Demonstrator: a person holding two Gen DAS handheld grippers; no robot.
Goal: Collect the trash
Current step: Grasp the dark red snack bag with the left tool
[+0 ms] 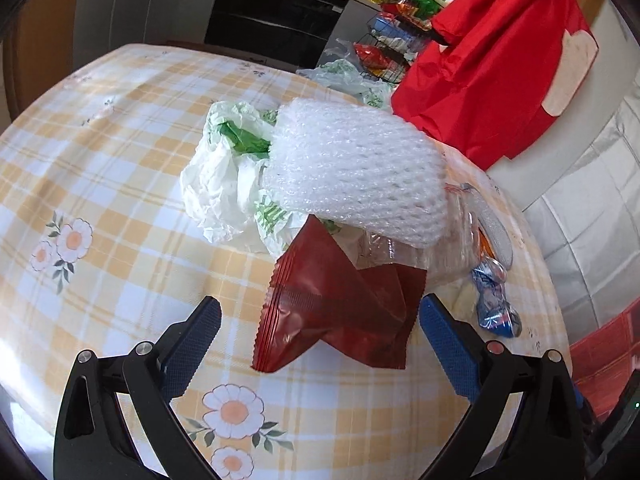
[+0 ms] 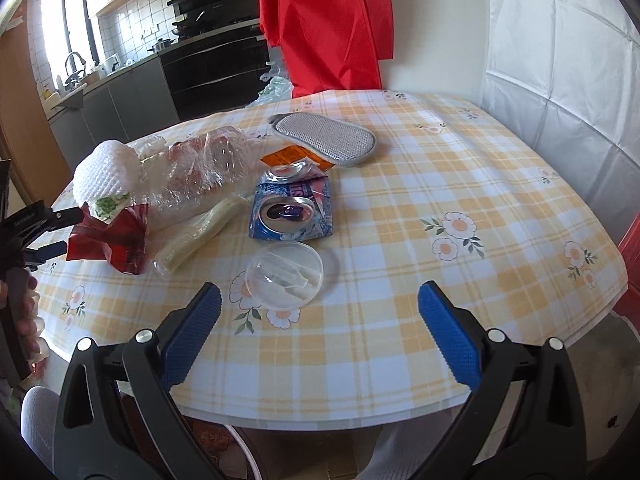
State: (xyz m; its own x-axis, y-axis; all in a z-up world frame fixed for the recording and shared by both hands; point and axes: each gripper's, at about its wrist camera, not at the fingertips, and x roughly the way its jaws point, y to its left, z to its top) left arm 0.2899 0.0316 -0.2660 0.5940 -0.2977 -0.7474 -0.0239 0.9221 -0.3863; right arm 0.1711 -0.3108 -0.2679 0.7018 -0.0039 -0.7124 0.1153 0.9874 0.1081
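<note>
Left wrist view: the left gripper (image 1: 320,324) is wide open, empty, its fingers flanking a red wrapper (image 1: 336,320) on the table (image 1: 120,200). Right wrist view: the right gripper (image 2: 320,312) is wide open, empty, just behind a clear lid (image 2: 285,279); a crushed can (image 2: 292,210) lies beyond.

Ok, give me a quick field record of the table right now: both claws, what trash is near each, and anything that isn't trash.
left claw: open, empty, facing red foil wrapper
right claw: open, empty, above table edge
nearest to right claw: clear plastic lid
pile: white foam net, crumpled plastic bag, clear plastic wrap
mid table: crushed blue can
likely not trash: grey scrubbing pad
surface: checked tablecloth
</note>
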